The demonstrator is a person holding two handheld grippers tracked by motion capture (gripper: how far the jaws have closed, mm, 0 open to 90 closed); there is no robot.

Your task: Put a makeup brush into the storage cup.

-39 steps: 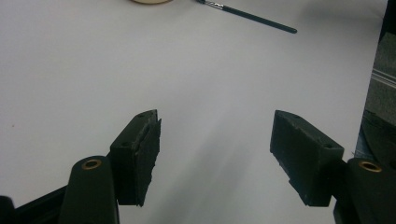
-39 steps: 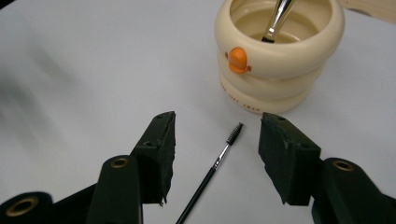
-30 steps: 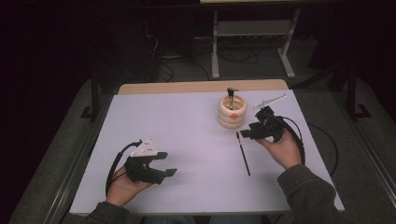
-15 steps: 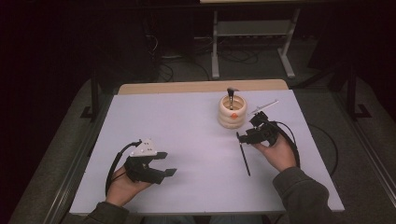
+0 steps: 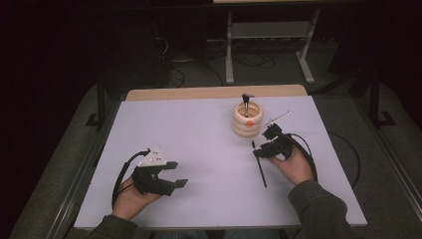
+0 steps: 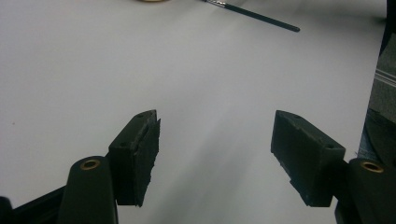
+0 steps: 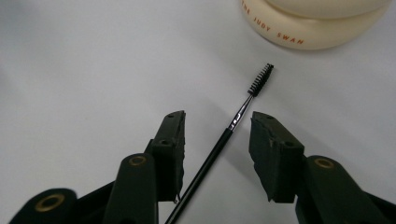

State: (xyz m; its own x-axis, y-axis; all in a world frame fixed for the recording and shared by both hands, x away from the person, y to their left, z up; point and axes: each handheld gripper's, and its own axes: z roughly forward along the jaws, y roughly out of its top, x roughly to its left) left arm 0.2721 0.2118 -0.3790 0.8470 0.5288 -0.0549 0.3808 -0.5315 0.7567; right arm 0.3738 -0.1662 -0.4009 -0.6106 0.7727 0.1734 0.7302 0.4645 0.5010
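A thin black spoolie brush [image 7: 219,144] lies flat on the white table [image 5: 199,129], bristle end toward a cream ringed holder [image 5: 247,119]. My right gripper [image 7: 217,120] is low over it, straddling the handle. Its jaws have just been closing, with a gap still on each side of the handle. In the high view the brush [image 5: 260,167] runs from the right gripper [image 5: 259,149] toward the near edge. A dark-handled tool [image 5: 246,102] stands upright in the holder. My left gripper [image 5: 178,174] rests at the near left, open with nothing between its jaws [image 6: 215,116].
A thin pale stick [image 5: 278,118] lies just right of the holder. The left gripper view catches the spoolie brush [image 6: 261,16] far off. Cables trail from both grippers. Dark floor and a metal frame lie beyond the table's far edge.
My right gripper has come down and toward the near side, from beside the holder to the brush on the table, and its jaws have narrowed. The left gripper has stayed put.
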